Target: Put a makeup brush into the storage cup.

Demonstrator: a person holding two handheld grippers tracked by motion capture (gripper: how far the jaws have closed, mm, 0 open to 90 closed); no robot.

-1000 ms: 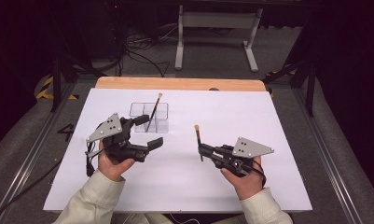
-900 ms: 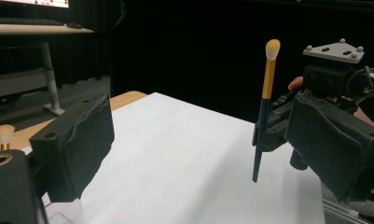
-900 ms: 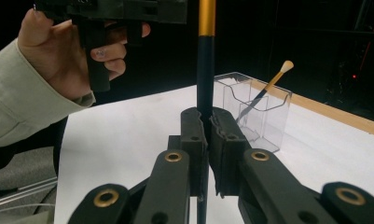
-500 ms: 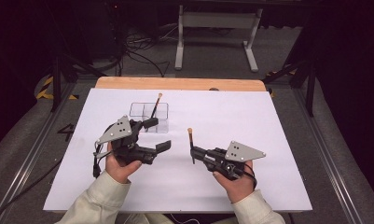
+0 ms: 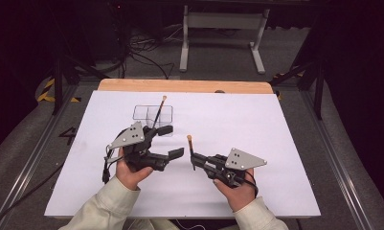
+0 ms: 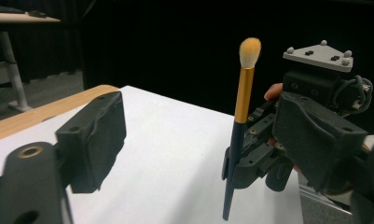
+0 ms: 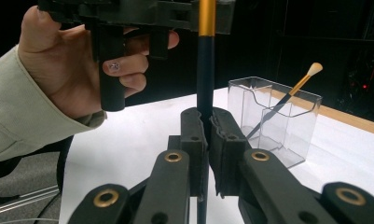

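My right gripper (image 5: pixel 194 160) (image 7: pixel 207 126) is shut on the dark handle of a makeup brush (image 5: pixel 190 146) (image 6: pixel 243 93) and holds it upright, pale bristles on top. My left gripper (image 5: pixel 170 141) (image 6: pixel 201 126) is open. Its jaws have just been closing, and the pads do not touch the brush, which stands just ahead of them. A second brush (image 5: pixel 160 108) (image 7: pixel 292 93) leans in a clear plastic organiser (image 5: pixel 141 112) (image 7: pixel 287 140) on the white sheet behind the left gripper.
The white sheet (image 5: pixel 285 143) covers the table, with a wooden edge (image 5: pixel 189 86) at the far side. Beyond it are a white stand (image 5: pixel 223 28) and cables on the floor. The left hand (image 7: pixel 82 70) hangs close above my right gripper.
The two grippers have drawn closer together: the left moved right, the right moved left with its brush. The left jaws stand narrower than before.
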